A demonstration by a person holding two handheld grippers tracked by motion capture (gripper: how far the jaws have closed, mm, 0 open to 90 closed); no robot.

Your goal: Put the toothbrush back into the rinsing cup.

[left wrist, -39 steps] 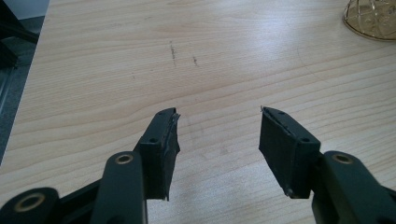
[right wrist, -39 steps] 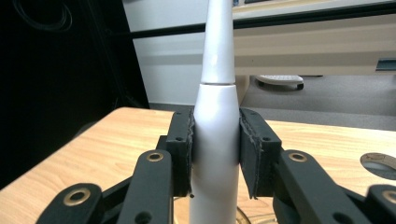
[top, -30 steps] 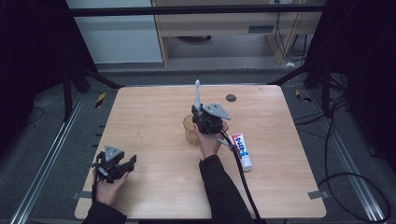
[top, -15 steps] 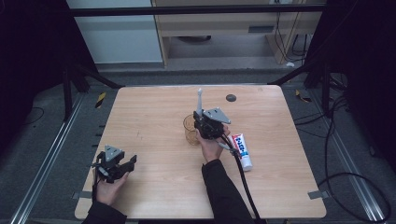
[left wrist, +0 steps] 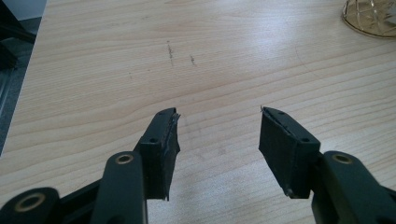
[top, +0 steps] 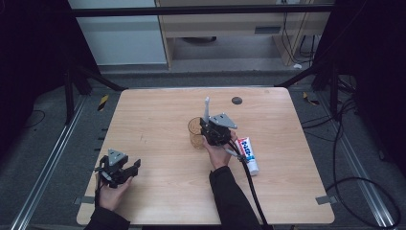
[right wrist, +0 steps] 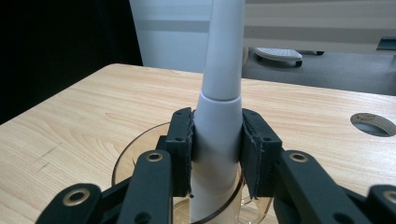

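A white electric toothbrush [top: 207, 108] stands upright, and my right gripper [top: 208, 127] is shut on its thick handle [right wrist: 218, 112]. The handle's lower end dips inside an amber glass cup [top: 195, 135], whose rim [right wrist: 135, 150] curves just below the jaws. Whether the handle touches the cup's bottom is hidden. My right gripper [right wrist: 217, 140] presses both pads against the handle's sides. At the table's front left, my left gripper [top: 132, 166] rests in a hand, open, with bare wood between its jaws. From my left gripper [left wrist: 218, 135] the cup's base [left wrist: 371, 16] shows far off at the upper right.
A toothpaste tube [top: 248, 154] lies flat on the table just right of the right hand. A round cable hole [top: 236, 100] sits in the wooden table [top: 158, 110] near its far edge, also behind the brush as the hole [right wrist: 372, 123]. The right gripper's cable trails toward the front edge.
My right gripper has sunk a little toward me with the toothbrush, which went from slightly tilted to upright and lower into the cup. The left gripper has stayed put.
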